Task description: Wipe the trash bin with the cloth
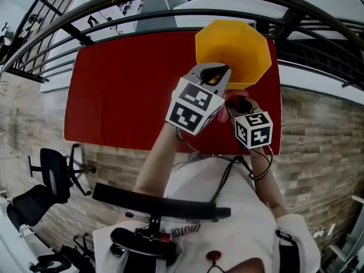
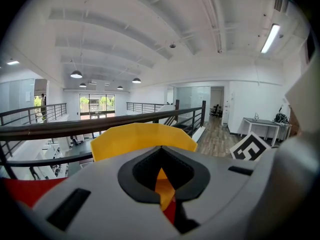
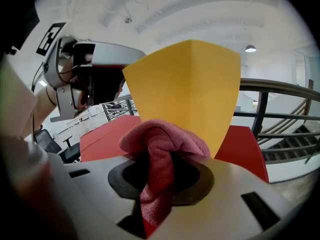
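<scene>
A yellow trash bin (image 1: 233, 47) stands upright at the far right of the red table (image 1: 125, 90). My left gripper (image 1: 220, 73) is at the bin's near-left rim, jaws together with nothing between them; in the left gripper view the bin (image 2: 142, 136) rises just beyond that gripper (image 2: 160, 149). My right gripper (image 1: 239, 102) hovers just in front of the bin, shut on a bunched pink cloth (image 3: 162, 139). In the right gripper view the bin's wall (image 3: 185, 89) fills the space right behind the cloth, and whether they touch is not visible.
A dark metal railing (image 1: 170, 16) curves behind the table, with a drop beyond it. The bin sits close to the table's right edge (image 1: 278, 95). A black office chair (image 1: 51, 181) stands on the stone-patterned floor at the lower left.
</scene>
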`<state>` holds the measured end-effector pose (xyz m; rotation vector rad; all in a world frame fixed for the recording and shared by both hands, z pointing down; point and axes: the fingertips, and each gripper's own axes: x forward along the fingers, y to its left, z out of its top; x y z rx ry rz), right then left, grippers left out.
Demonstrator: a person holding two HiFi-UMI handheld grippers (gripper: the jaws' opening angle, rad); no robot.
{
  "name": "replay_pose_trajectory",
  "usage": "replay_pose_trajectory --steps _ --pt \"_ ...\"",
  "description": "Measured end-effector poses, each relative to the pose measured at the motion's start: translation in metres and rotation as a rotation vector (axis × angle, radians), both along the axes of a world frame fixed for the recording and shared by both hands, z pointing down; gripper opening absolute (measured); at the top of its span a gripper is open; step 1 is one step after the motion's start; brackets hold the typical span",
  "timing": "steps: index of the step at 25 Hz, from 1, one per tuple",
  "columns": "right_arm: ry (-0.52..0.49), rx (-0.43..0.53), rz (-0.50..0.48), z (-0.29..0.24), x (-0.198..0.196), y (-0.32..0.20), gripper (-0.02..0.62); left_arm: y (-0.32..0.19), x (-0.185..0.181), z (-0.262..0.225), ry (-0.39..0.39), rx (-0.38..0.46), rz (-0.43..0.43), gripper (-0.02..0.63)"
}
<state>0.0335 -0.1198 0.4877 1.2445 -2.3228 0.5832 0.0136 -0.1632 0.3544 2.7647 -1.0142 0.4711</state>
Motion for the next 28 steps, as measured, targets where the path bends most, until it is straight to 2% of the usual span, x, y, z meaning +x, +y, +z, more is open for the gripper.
replay_pose_trajectory --steps 12,28 --pt "0.102 -0.095 -0.034 0.052 -0.002 -0.003 0.1 0.001 -0.001 0.0 0.01 0.001 0.006 0.003" --pt "0.148 -0.199 -0.048 0.101 -0.001 -0.004 0.1 0.004 -0.001 -0.001 -0.004 0.009 0.011 0.003"
